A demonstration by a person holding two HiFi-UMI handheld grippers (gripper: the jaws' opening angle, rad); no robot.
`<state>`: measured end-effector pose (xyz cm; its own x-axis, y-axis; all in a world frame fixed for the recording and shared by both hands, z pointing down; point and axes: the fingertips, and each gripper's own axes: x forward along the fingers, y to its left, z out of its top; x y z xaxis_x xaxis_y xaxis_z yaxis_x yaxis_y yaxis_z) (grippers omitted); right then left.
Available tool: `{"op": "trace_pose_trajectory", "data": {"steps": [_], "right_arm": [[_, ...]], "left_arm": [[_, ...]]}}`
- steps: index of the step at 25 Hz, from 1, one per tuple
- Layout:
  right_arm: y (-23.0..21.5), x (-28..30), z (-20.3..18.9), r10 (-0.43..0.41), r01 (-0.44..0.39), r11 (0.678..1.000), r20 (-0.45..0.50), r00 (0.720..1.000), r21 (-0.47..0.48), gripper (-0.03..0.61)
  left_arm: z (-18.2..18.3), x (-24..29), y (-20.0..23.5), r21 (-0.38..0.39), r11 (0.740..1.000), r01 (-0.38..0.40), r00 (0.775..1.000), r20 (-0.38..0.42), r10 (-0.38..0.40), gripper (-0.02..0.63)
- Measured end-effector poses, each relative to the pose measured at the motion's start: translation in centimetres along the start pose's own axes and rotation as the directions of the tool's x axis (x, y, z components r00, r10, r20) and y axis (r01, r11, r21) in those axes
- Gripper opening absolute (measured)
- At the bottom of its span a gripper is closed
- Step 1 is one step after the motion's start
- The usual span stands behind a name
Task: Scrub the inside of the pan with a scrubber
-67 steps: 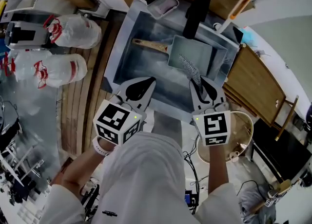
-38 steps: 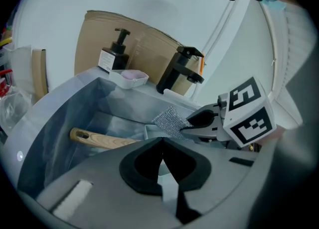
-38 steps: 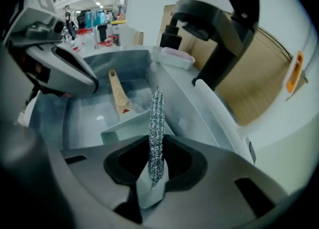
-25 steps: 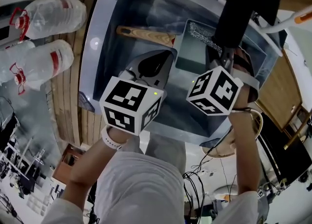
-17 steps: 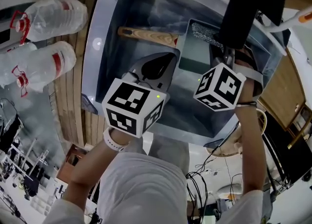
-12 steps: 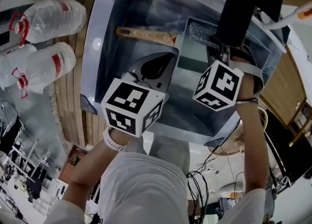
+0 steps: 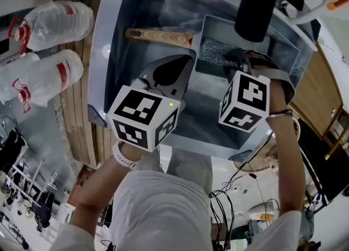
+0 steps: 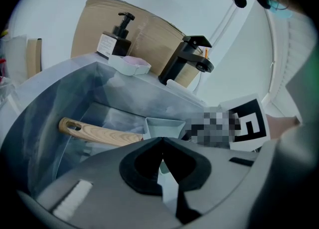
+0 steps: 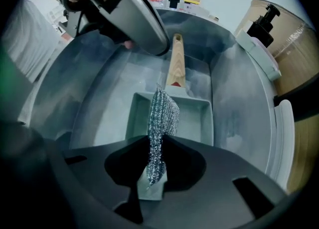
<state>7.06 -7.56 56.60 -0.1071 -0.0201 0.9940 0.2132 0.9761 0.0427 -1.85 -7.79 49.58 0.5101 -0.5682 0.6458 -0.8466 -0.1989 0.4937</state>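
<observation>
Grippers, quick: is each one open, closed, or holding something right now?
Left gripper: shut, nothing between its jaws.
Right gripper: shut on the metal scrubber.

Pan (image 7: 217,28) in sink (image 7: 101,53), toward right side; handle (image 7: 158,36) points left. Scrubber (image 7: 212,53) down in pan, held by right gripper (image 7: 238,62) above it. Left gripper (image 7: 185,65) left of pan, just in front of handle. Tap (image 7: 255,5) behind sink. Two bottles (image 7: 54,23) on counter (image 7: 82,114), left of sink.

Right claw (image 7: 235,60) on scrubber (image 7: 212,53) inside pan (image 7: 278,47) — left claw (image 7: 185,64) hovers alongside.
</observation>
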Motion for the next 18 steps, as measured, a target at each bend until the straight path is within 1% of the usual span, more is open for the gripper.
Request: {"op": "trace_pose_trajectory", "data": {"steps": [5,12,18], "right_arm": [[1.8,-0.6,0.2,0.067,-0.067,0.998,0.019,0.998,0.013,0.06],[4.7,-1.2,0.6,0.189,-0.188,0.982,0.021,0.982,-0.034,0.06],[4.9,-1.9,0.3,0.221,-0.221,0.975,0.03,0.975,-0.018,0.06]], "left_arm": [[-0.3,0.0,-0.3,0.005,1.0,0.005,1.0,0.0,-0.005,0.005],[-0.4,-0.4,-0.7,0.012,1.0,0.005,1.0,0.01,-0.005,0.005],[-0.6,-1.0,-0.7,0.016,1.0,0.009,1.0,0.015,-0.009,0.005]]}}
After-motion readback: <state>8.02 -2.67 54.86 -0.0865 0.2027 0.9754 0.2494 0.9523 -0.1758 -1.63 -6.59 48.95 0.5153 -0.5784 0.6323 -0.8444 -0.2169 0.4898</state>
